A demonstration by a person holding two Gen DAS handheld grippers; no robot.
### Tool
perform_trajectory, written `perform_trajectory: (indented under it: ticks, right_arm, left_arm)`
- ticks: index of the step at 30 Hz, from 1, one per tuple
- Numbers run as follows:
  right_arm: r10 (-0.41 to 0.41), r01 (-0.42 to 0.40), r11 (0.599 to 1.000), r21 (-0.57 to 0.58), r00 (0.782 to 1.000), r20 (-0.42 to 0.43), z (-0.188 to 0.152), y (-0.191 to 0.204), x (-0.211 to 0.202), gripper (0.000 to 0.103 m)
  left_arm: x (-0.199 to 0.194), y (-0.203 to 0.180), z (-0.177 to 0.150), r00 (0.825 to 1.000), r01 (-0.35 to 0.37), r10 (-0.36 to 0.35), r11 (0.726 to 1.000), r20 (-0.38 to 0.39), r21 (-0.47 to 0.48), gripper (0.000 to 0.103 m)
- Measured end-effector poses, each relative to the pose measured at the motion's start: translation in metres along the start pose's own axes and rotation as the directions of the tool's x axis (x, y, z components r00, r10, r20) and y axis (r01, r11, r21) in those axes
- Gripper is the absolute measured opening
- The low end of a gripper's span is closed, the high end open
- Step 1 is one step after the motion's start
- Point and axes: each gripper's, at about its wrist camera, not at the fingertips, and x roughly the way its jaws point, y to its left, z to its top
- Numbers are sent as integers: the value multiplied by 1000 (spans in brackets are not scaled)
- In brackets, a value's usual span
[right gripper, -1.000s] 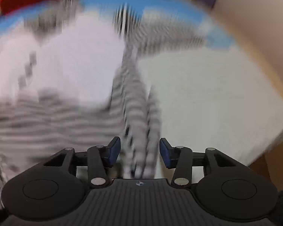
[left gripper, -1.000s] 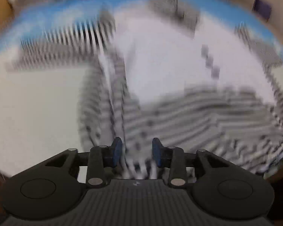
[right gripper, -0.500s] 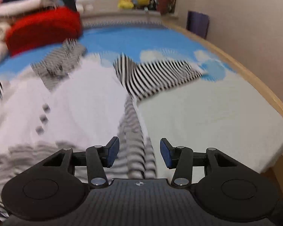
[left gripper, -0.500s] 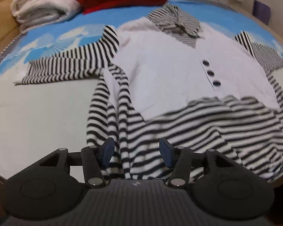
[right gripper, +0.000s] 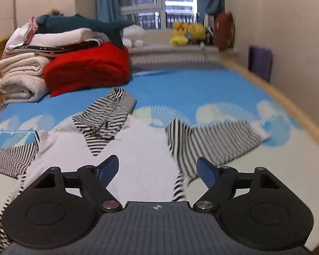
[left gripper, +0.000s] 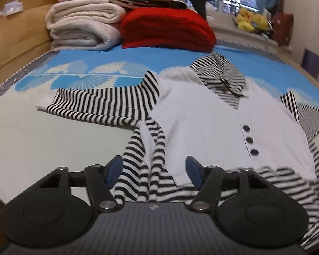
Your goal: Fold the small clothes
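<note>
From the left wrist, the striped sweater lies flat on the bed, collar toward the red blanket, left gripper fingers just spread, gripping nothing; from the right wrist, its sleeves stretch sideways, right gripper fingers likewise just parted, empty.

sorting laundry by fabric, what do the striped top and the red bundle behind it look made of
Striped top: soft knit, likely cotton jersey; matte, limp, creased, with glossy dark buttons. Red bundle: thick fuzzy fleece or knit, from its plump, napped surface.
</note>
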Motion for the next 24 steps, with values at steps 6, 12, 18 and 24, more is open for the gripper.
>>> perform_trajectory:
  ticks: [6,12,18,24]
  right_arm:
    - [-23,21,999,-44,999,-30,-12,20,7,79]
    - [-10,9,1000,-12,997,-70,-8,24,19,79]
    - [13,-17,999,-29,994,-110,-9,36,27,79]
    - [-16,2,992,-123,993,-120,-7,54,40,79]
  left_arm:
    - [12,24,58,998,-55,55,998,43,0,81]
    - [66,65,114,990,-137,137,991,44,-1,81]
    - [148,114,114,983,-181,181,983,-34,-10,80]
    - [209,207,103,949,-301,265,921,-170,-249,75]
